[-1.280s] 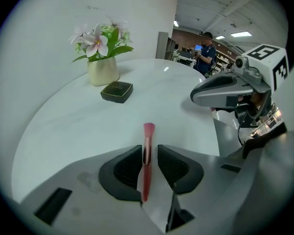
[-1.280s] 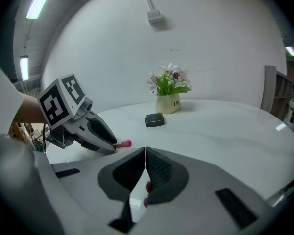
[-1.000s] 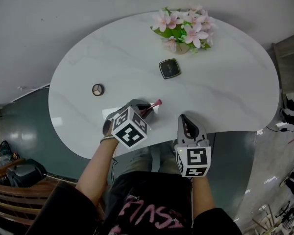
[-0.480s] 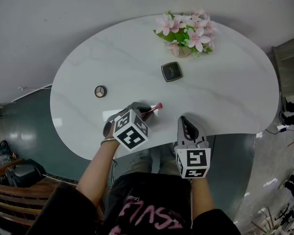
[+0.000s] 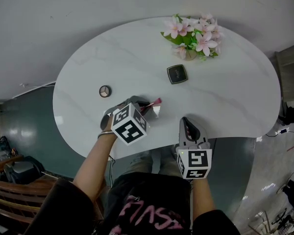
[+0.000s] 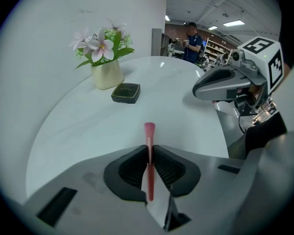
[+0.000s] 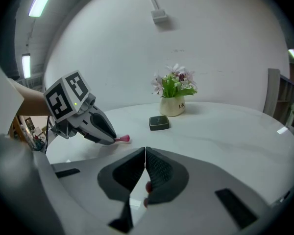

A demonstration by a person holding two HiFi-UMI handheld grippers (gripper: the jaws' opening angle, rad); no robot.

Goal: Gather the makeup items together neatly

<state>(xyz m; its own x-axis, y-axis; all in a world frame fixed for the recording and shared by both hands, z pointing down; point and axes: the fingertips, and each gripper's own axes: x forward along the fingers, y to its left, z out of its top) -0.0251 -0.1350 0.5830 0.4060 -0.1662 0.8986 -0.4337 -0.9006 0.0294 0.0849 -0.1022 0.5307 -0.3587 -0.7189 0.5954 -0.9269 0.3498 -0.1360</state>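
Observation:
My left gripper is shut on a slim pink makeup brush, whose pink tip sticks out past the jaws toward the table's middle. The left gripper view shows the brush pinched upright between the pads, just above the white table. A black square compact lies farther in, near the flower vase. A small round compact lies at the left. At the table's near edge my right gripper is shut with nothing between its jaws.
The table is a white marble oval with a curved near edge against the person's body. The vase of pink flowers stands at the far side beside the black compact. Shelves and a person stand in the background.
The left gripper keeps hold of the brush and has shifted slightly left relative to the table. The right gripper has stayed put.

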